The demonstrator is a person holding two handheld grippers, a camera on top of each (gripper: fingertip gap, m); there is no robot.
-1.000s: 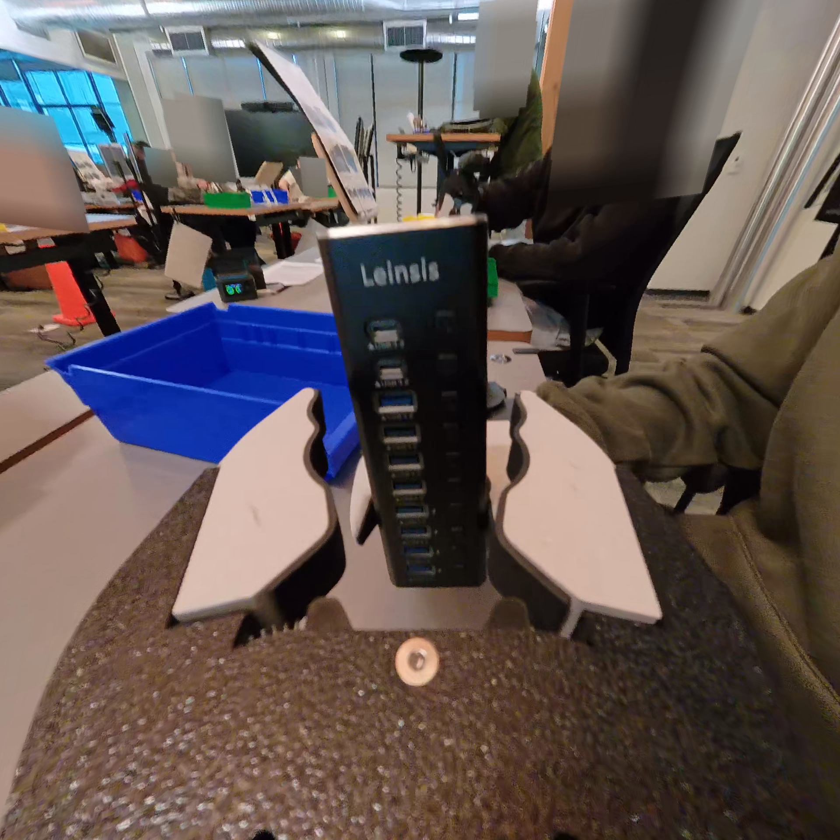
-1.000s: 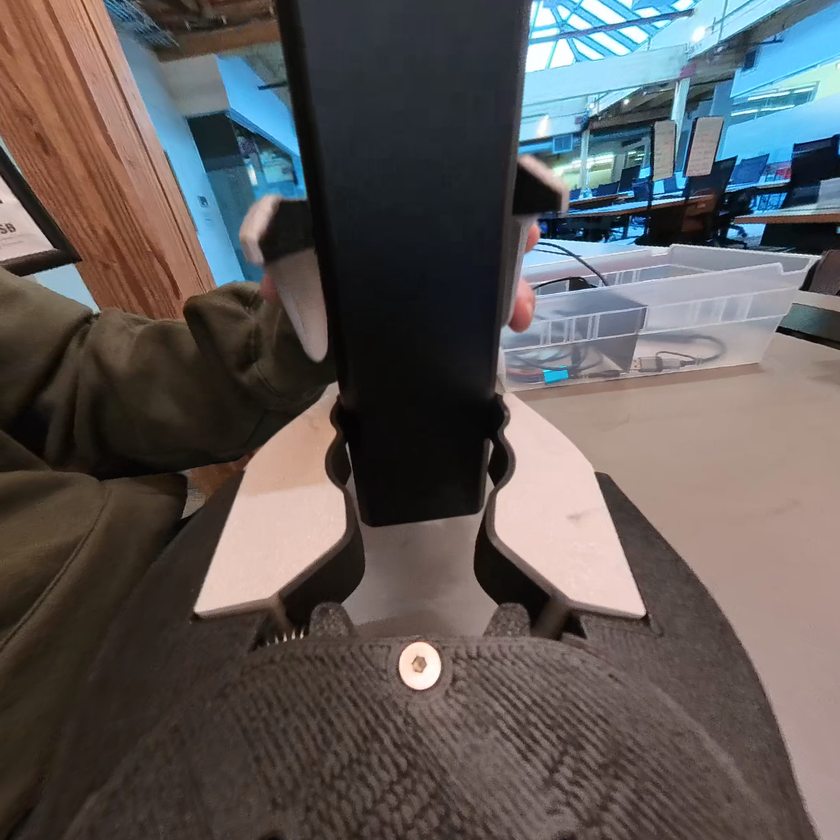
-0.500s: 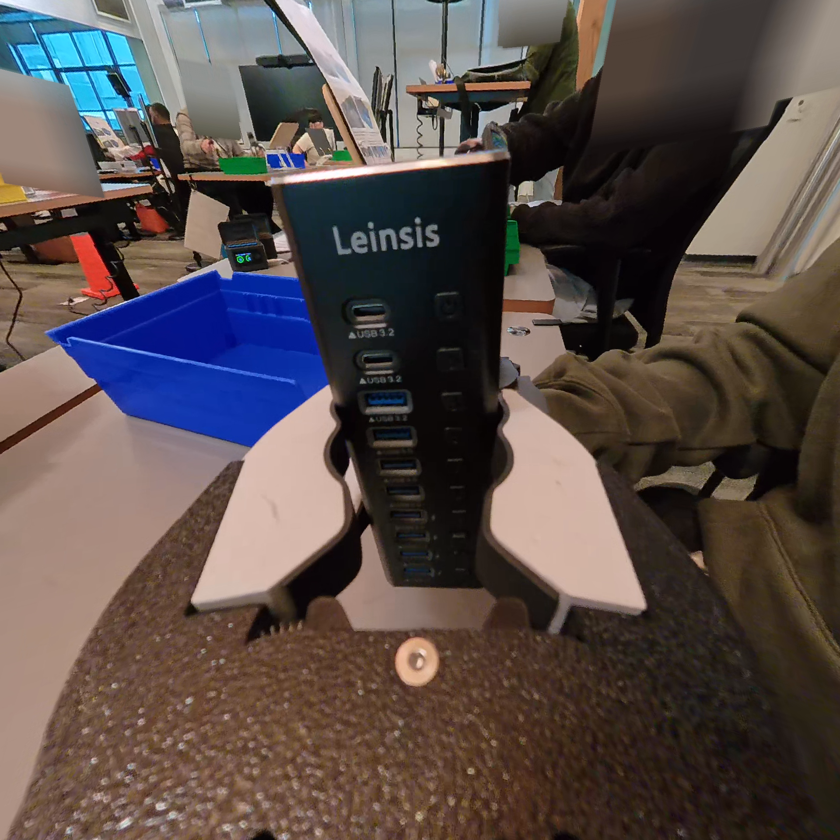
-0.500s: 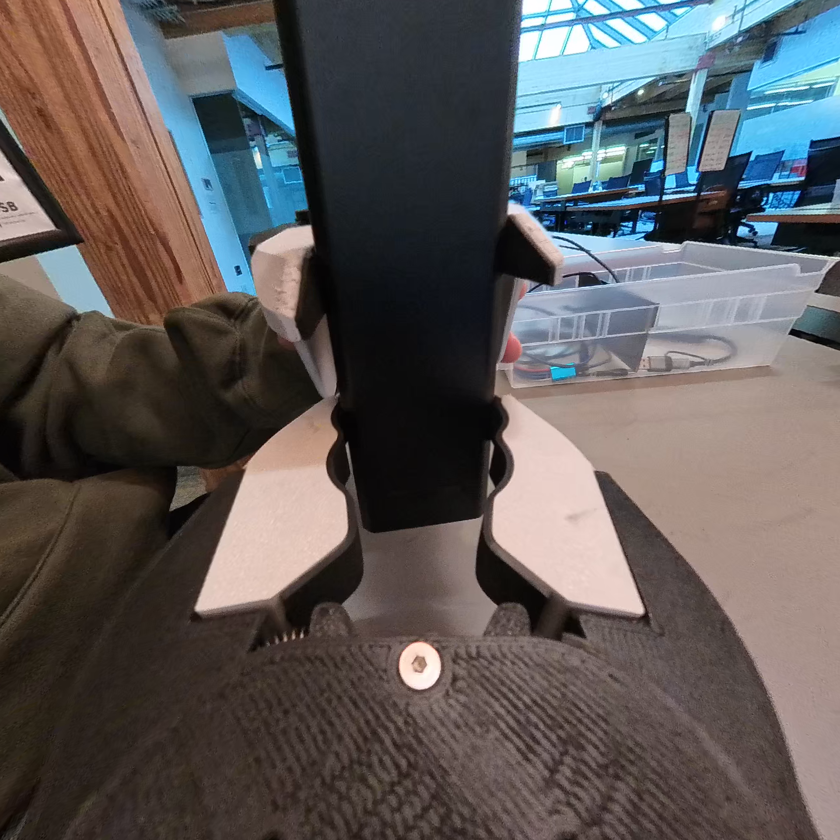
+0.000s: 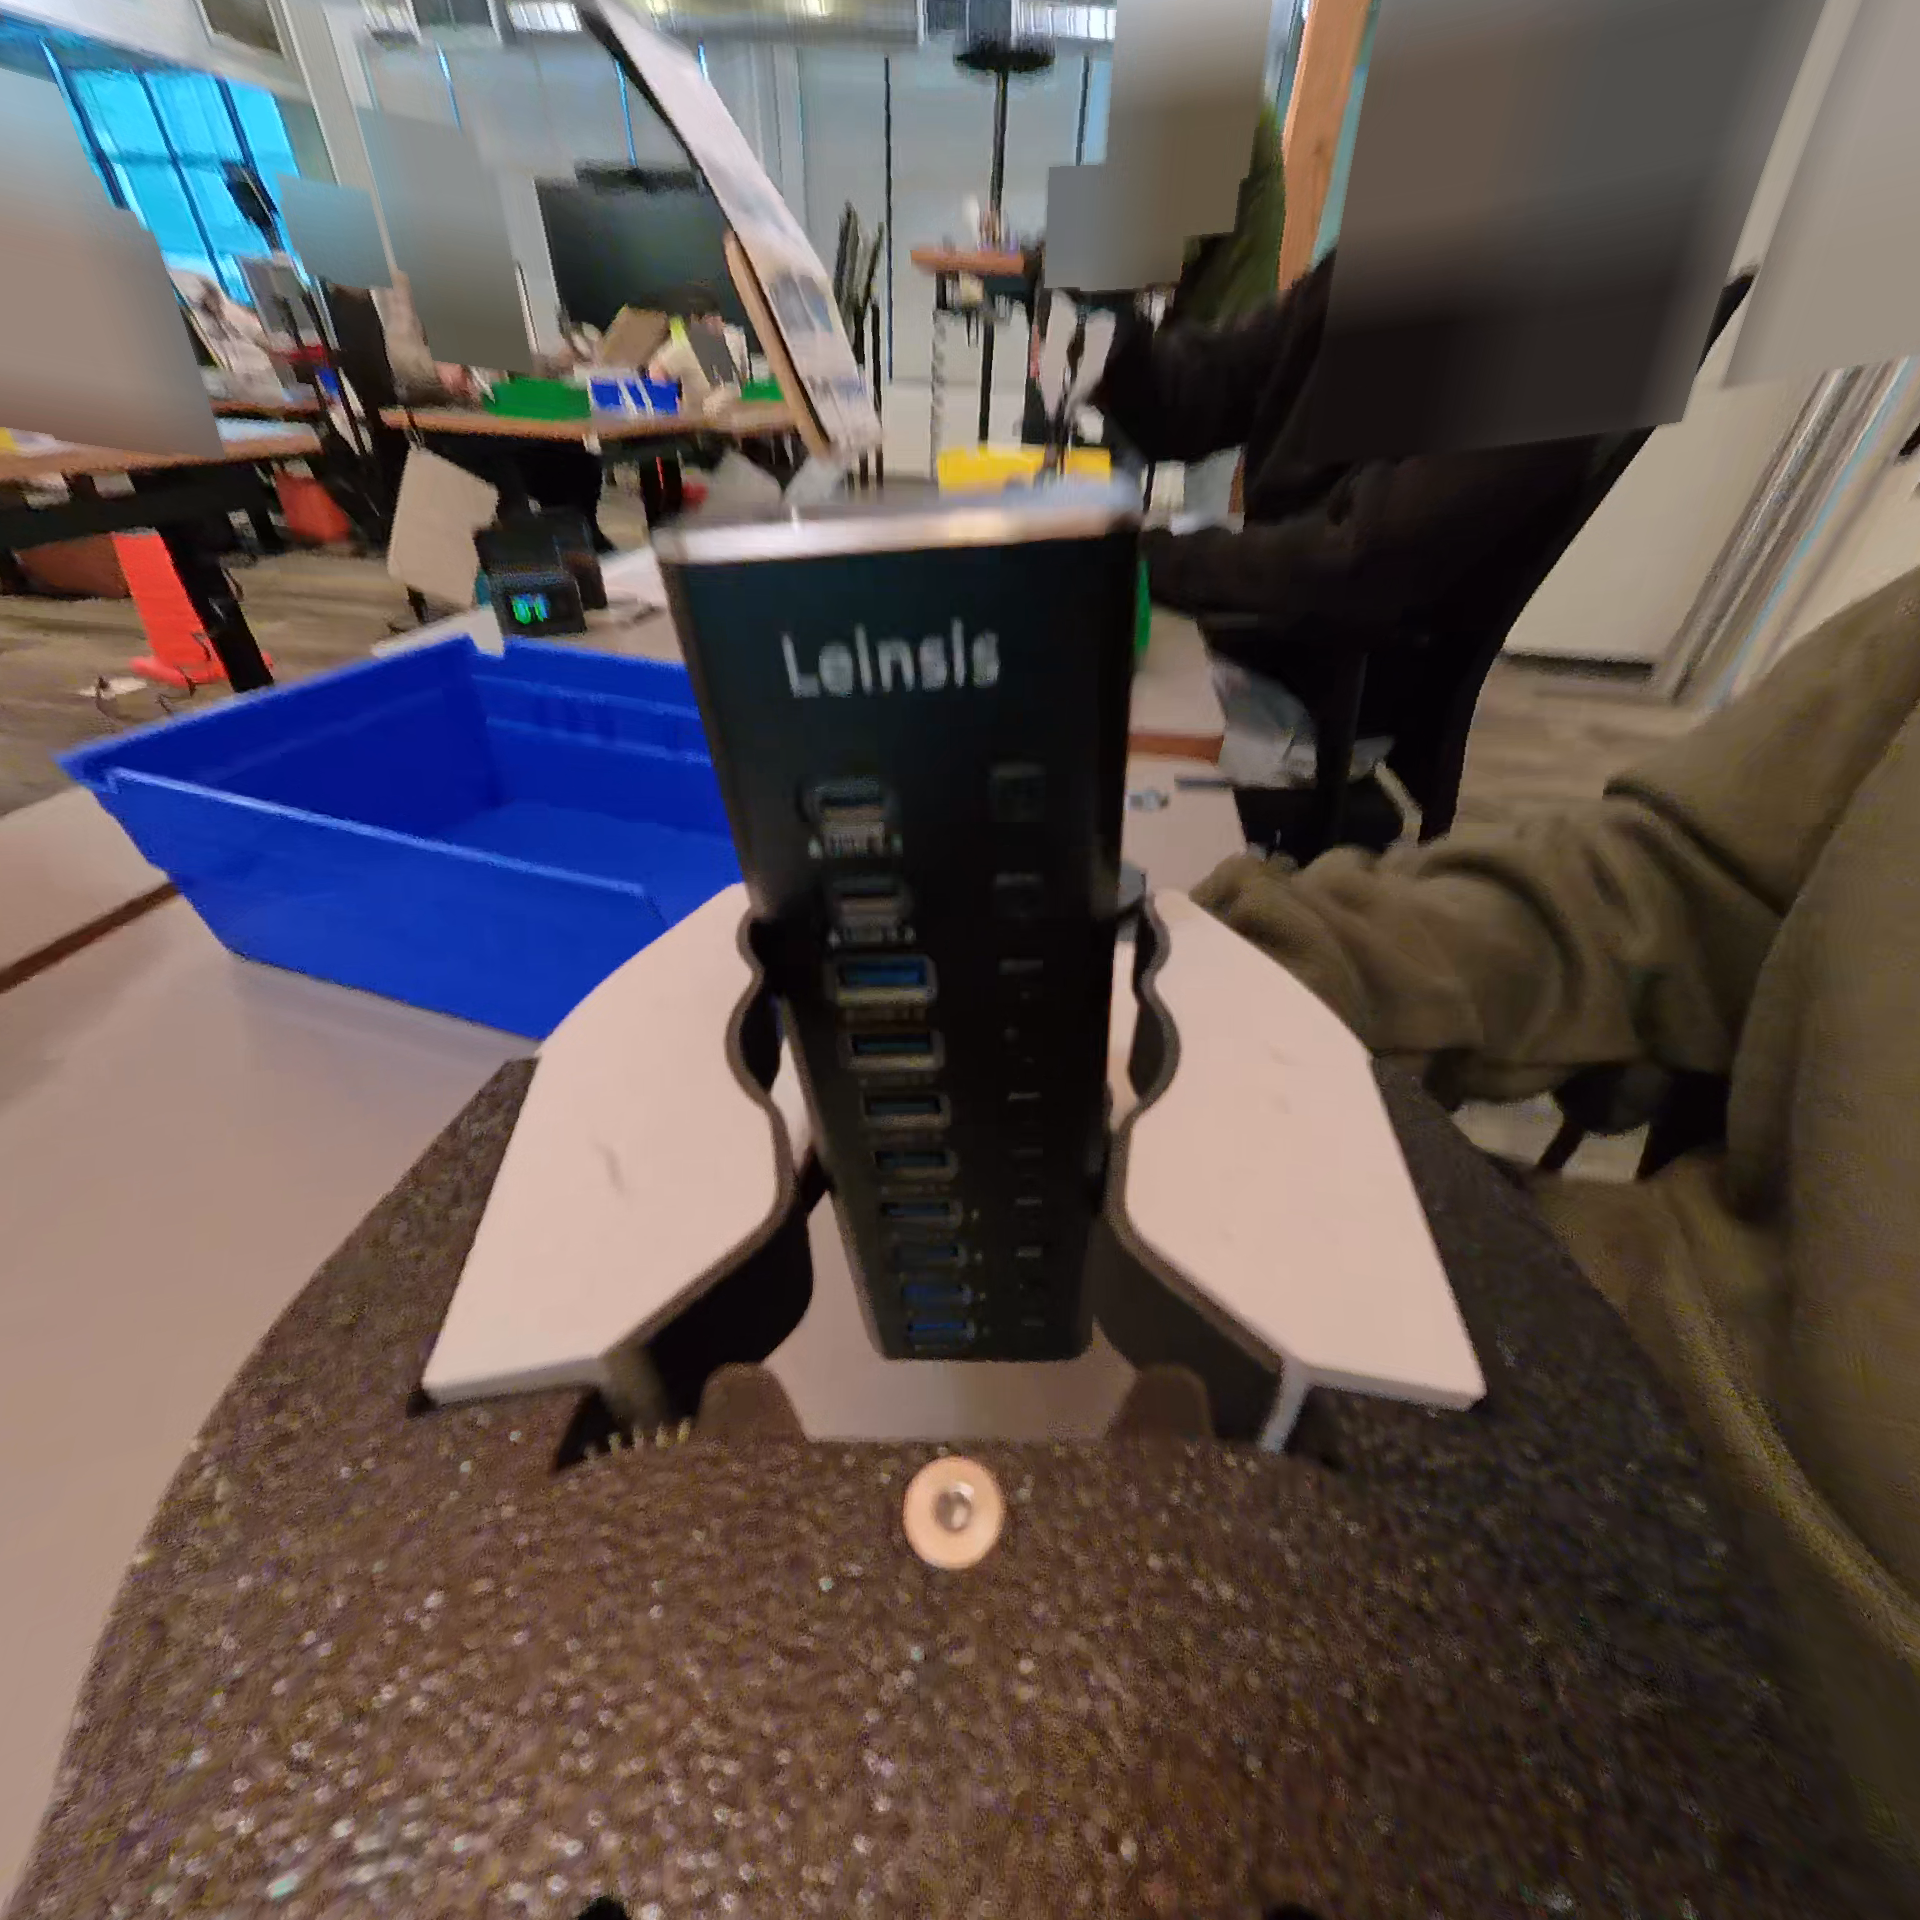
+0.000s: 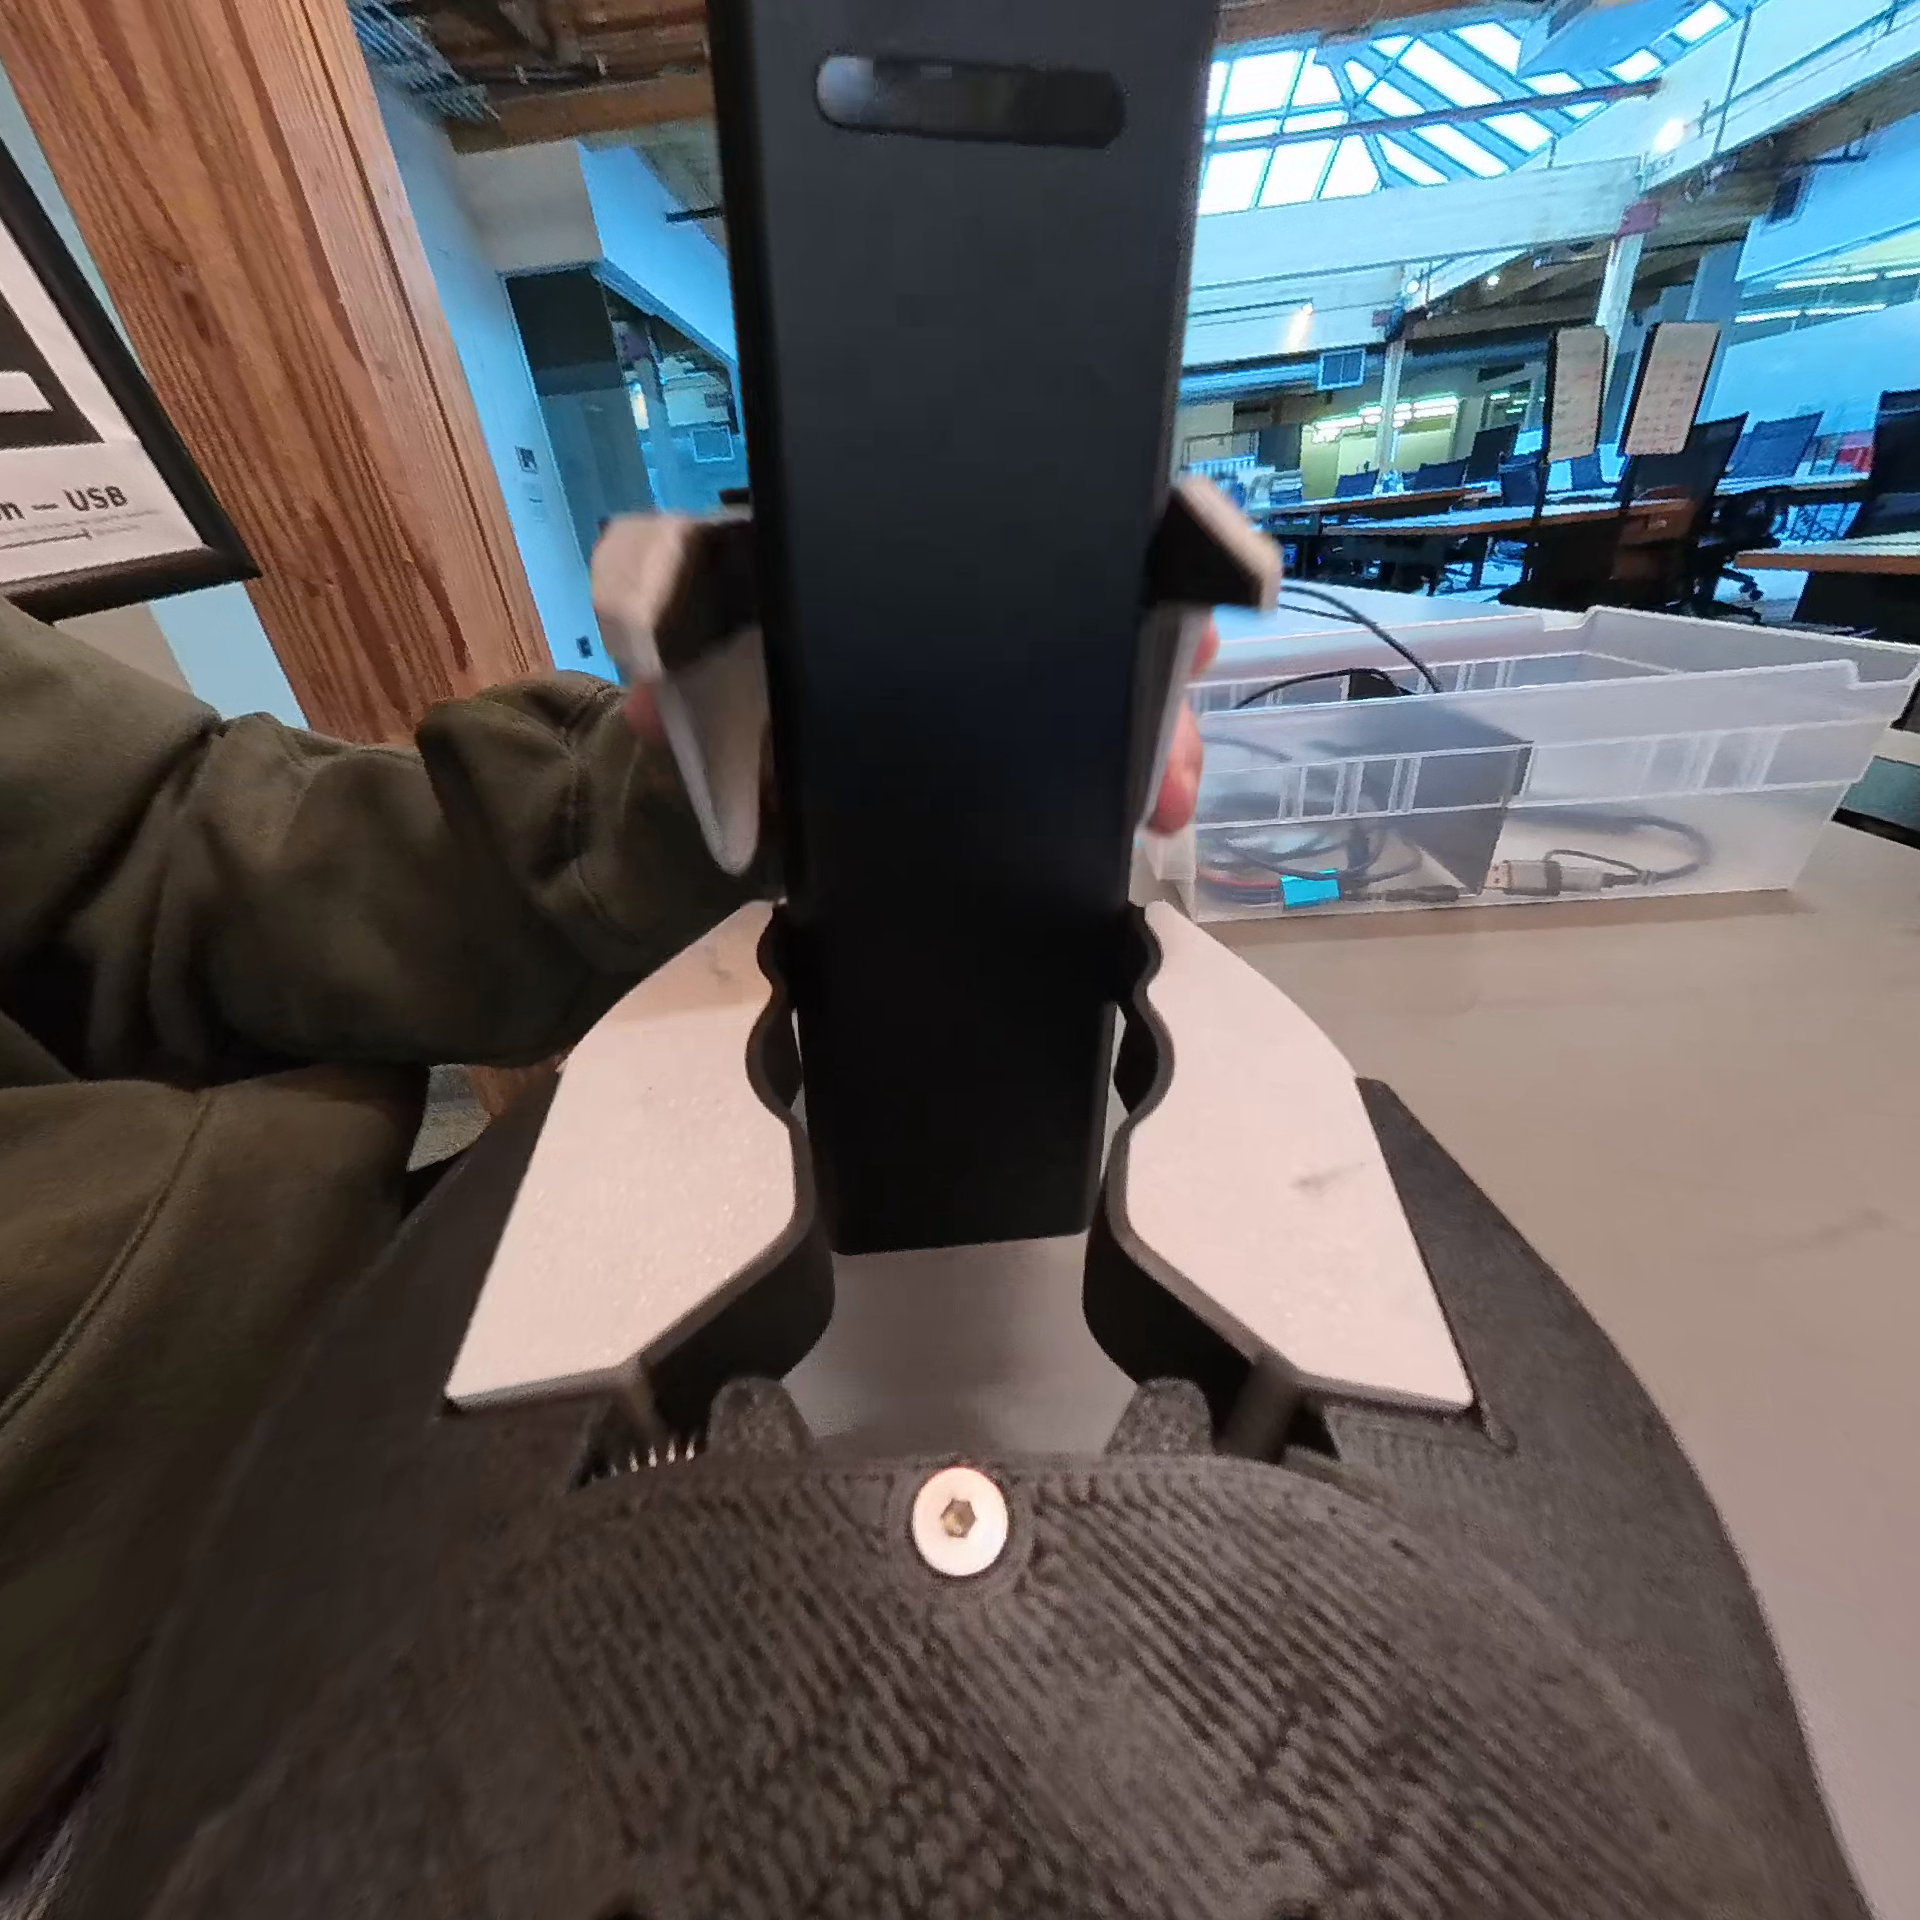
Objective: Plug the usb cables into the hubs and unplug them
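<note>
A tall black USB hub (image 5: 1039,727) stands upright between both grippers. In the left wrist view its column of empty ports faces me, and my left gripper (image 5: 945,935) is shut on its sides about halfway up. In the right wrist view I see the hub's plain back (image 6: 956,520). My right gripper (image 6: 951,935) is shut on its lower part. The left gripper's fingertips (image 6: 675,644) clamp the hub higher up from the far side. No cable is plugged into the ports that show.
A blue bin (image 5: 416,852) sits on the grey table (image 5: 156,1143) to the left. A clear bin (image 6: 1558,748) holding cables and a dark box stands at the right. An olive sleeve (image 5: 1558,935) reaches in. A wooden pillar (image 6: 260,364) stands behind. The left gripper's tips are roughly 6 centimetres from the right gripper's.
My left gripper was open around the hub a second ago and has closed on its sides. The right gripper has stayed shut on the hub, which has shifted slightly.
</note>
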